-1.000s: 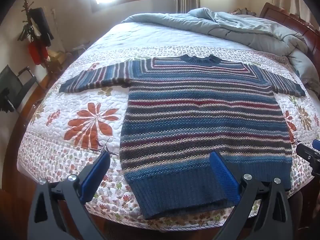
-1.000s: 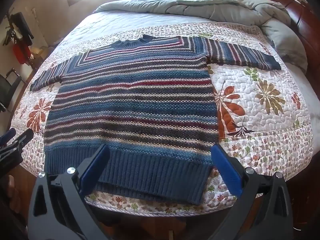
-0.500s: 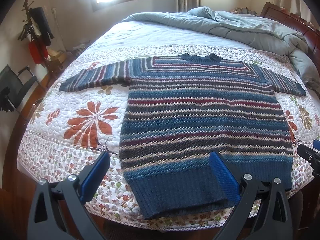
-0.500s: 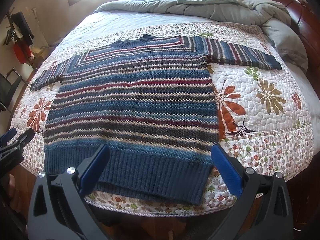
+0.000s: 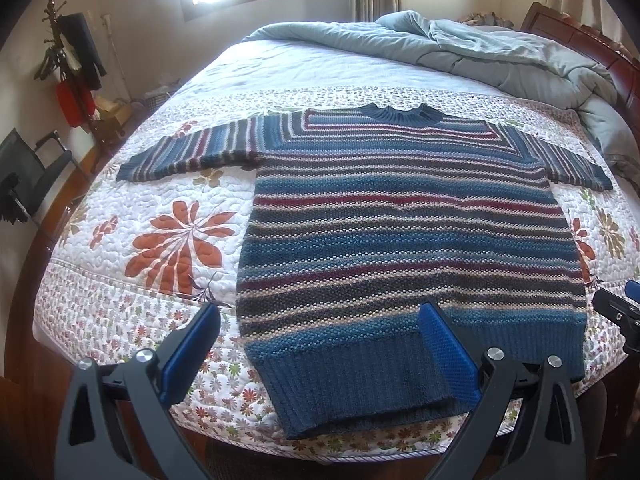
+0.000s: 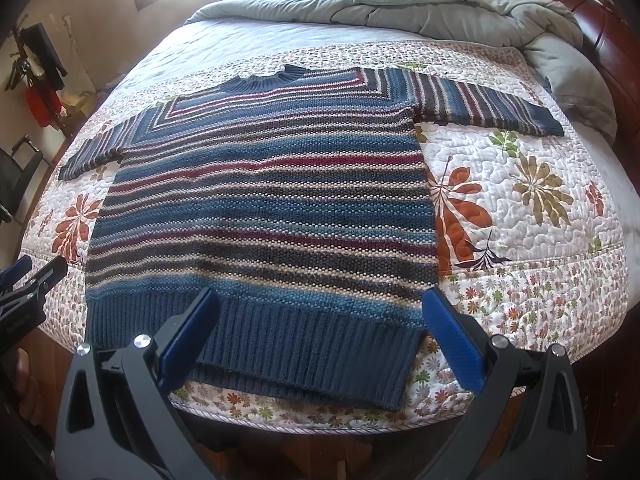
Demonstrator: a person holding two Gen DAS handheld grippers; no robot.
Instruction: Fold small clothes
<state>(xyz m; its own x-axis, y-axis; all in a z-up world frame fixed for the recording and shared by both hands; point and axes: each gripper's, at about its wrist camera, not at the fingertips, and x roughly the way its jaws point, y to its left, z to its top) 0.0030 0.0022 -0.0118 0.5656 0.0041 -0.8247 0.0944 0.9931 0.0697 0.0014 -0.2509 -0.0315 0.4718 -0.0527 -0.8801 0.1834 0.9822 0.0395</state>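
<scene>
A striped blue, red and cream knit sweater [image 5: 404, 236] lies flat on the bed, both sleeves spread out, collar far, ribbed hem near. It also shows in the right wrist view [image 6: 272, 208]. My left gripper [image 5: 320, 344] is open and empty, hovering above the hem's left corner. My right gripper [image 6: 320, 332] is open and empty, hovering above the hem's right part. The right gripper's tip shows at the right edge of the left wrist view [image 5: 620, 316]; the left gripper's tip shows at the left edge of the right wrist view [image 6: 28, 284].
The bed has a white floral quilt [image 5: 176, 240], seen also in the right wrist view [image 6: 520, 208]. A rumpled grey duvet [image 5: 480, 56] lies at the far end. A wooden headboard [image 5: 592, 44] is at the right. A coat stand [image 5: 68, 60] and a chair [image 5: 28, 176] stand left.
Both views have shifted very slightly; the sweater lies as before and both grippers stay open.
</scene>
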